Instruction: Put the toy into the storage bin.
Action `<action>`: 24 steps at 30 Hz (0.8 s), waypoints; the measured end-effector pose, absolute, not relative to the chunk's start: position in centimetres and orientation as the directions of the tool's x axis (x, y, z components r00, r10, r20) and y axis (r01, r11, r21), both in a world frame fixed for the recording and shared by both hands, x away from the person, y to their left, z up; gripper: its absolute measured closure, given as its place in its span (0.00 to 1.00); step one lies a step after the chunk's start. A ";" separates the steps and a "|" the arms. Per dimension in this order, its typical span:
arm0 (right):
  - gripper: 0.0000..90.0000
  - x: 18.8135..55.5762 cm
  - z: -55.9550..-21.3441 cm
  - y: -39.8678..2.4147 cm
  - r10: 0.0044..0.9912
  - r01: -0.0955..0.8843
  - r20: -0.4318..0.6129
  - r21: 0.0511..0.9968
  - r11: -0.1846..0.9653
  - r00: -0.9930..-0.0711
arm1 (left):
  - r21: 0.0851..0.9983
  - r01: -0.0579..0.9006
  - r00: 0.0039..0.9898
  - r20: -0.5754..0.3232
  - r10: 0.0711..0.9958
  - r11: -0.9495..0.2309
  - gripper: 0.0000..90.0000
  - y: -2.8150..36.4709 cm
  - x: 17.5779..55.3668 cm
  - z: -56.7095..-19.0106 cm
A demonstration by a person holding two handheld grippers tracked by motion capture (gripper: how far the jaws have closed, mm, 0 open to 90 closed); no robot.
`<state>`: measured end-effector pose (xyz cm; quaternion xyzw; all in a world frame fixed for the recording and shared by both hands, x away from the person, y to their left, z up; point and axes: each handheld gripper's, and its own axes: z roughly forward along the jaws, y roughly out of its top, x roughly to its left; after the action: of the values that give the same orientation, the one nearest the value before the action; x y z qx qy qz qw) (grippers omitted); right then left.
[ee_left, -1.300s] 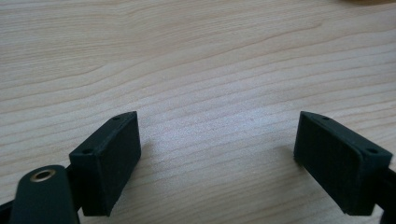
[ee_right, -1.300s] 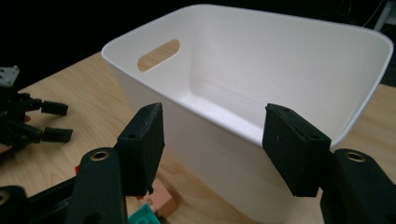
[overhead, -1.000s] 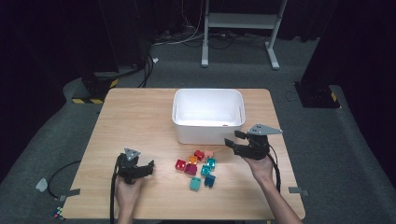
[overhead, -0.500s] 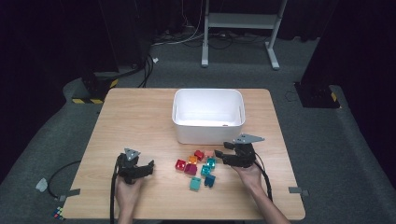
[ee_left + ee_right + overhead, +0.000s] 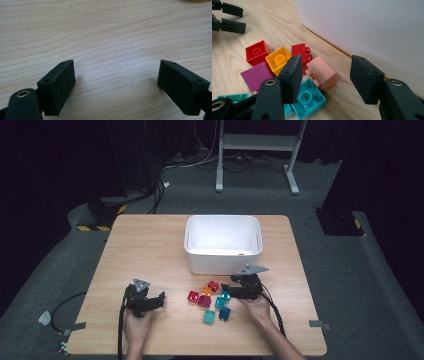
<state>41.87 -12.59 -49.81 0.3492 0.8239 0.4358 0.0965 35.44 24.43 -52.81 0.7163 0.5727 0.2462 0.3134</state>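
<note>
A cluster of toy bricks (image 5: 210, 299) lies on the wooden table in front of a white bin (image 5: 222, 242). My right gripper (image 5: 227, 290) is low at the cluster's right edge. In the right gripper view a salmon brick (image 5: 323, 72) lies between the jaws of my right gripper (image 5: 328, 75), close to the left pad with a gap on the right. These jaws have just been closing but do not press on it. Around it sit a teal brick (image 5: 308, 98), an orange brick (image 5: 278, 58) and two red ones. My left gripper (image 5: 154, 300) (image 5: 116, 85) rests open over bare wood.
The bin's white wall (image 5: 367, 27) rises just right of my right gripper. A magenta brick (image 5: 204, 301), a green brick (image 5: 209, 317) and a dark blue brick (image 5: 224, 312) lie toward the front edge. The other gripper (image 5: 229, 17) is seen far off in the right gripper view.
My right gripper has come down and to the left, from beside the bin to the right edge of the brick cluster. The left gripper has stayed where it was.
</note>
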 end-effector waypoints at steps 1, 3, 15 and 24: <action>0.48 42.0 -50.0 -12.4 0.660 0.497 0.151 0.782 0.375 -0.736 | 0.731 0.666 0.223 -0.006 0.975 -0.148 0.16 24.4 35.4 -52.8; 0.49 42.1 -50.2 -12.2 0.662 0.502 0.149 0.775 0.383 -0.735 | 0.731 0.667 0.223 -0.006 0.975 -0.148 0.16 24.4 35.4 -52.8; 0.56 42.4 -50.7 -11.1 0.654 0.501 0.134 0.760 0.414 -0.744 | 0.731 0.666 0.223 -0.006 0.975 -0.147 0.16 24.4 35.4 -52.8; 0.65 42.8 -50.9 -11.3 0.660 0.511 0.135 0.751 0.419 -0.739 | 0.731 0.667 0.223 -0.006 0.975 -0.148 0.16 24.4 35.4 -52.8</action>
<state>42.76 -11.35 -50.85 0.3496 0.8374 0.4103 0.0909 35.44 24.43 -52.81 0.7164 0.5728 0.2460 0.3132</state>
